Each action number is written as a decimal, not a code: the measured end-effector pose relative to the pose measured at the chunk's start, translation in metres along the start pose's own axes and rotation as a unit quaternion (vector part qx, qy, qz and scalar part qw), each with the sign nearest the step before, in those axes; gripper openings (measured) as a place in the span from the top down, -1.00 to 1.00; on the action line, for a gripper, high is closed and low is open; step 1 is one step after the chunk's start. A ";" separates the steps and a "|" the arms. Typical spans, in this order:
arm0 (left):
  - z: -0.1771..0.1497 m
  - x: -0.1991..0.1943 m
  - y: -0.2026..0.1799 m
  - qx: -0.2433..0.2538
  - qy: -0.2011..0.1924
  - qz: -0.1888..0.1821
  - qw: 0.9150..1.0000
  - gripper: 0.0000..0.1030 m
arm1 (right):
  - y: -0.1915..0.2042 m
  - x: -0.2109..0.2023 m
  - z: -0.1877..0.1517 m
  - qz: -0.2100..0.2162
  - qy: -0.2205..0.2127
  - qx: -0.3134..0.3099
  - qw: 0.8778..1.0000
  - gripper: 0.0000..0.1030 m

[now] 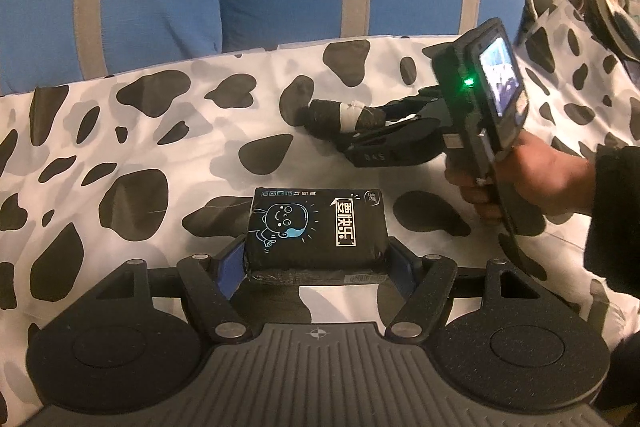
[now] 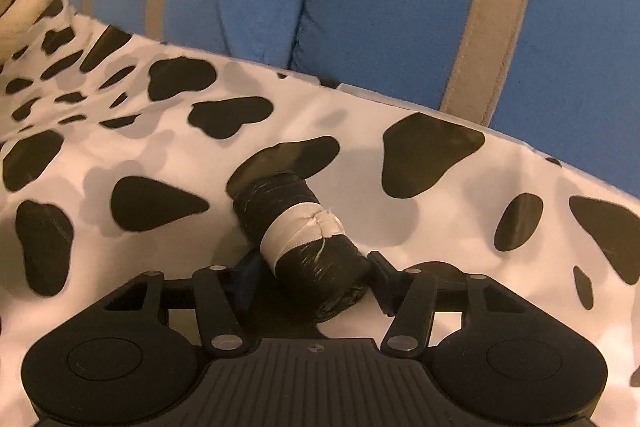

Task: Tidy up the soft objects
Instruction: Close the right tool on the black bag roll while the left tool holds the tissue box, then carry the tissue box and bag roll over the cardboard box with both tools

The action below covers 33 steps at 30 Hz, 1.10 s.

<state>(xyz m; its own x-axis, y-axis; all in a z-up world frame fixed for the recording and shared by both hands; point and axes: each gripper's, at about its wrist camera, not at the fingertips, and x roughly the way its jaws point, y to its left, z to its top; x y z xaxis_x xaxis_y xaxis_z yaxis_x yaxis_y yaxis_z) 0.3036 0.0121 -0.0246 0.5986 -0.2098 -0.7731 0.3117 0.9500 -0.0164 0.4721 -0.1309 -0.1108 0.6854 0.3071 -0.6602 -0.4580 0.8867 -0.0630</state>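
Only leftward: tissue pack point(image 1: 316, 229), hand point(image 1: 520, 179).

The black tissue pack point(image 1: 316, 231) carries white Chinese characters in a boxed label with an arrow, reading 要快乐, beside a blue-and-white cartoon baby; a row of smaller characters along its far edge is too small to read. The right hand-held gripper point(image 1: 344, 125) bears faint digits, seemingly 045.
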 end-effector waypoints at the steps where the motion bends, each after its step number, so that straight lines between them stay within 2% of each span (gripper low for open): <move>1: 0.000 0.000 0.000 0.000 0.000 0.000 1.000 -0.36 | 0.001 -0.003 -0.001 0.001 0.000 -0.002 1.000 -0.11; 10: 0.000 0.001 -0.002 -0.004 -0.002 0.007 1.000 -0.36 | -0.001 -0.037 -0.003 -0.007 -0.006 0.005 1.000 -0.06; 17: 0.003 -0.006 -0.004 -0.025 -0.015 0.013 0.999 -0.36 | -0.006 -0.073 -0.006 -0.014 -0.007 0.012 1.000 -0.05; 33: -0.004 -0.030 -0.038 -0.035 -0.035 0.010 0.999 -0.36 | -0.010 -0.172 -0.027 -0.021 -0.022 0.034 0.999 -0.05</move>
<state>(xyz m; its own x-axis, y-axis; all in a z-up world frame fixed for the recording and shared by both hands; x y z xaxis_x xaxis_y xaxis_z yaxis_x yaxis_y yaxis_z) 0.2706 -0.0172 -0.0037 0.6551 -0.2034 -0.7276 0.2483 0.9675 -0.0469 0.3435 -0.2015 -0.0165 0.7277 0.2821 -0.6252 -0.3898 0.9201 -0.0386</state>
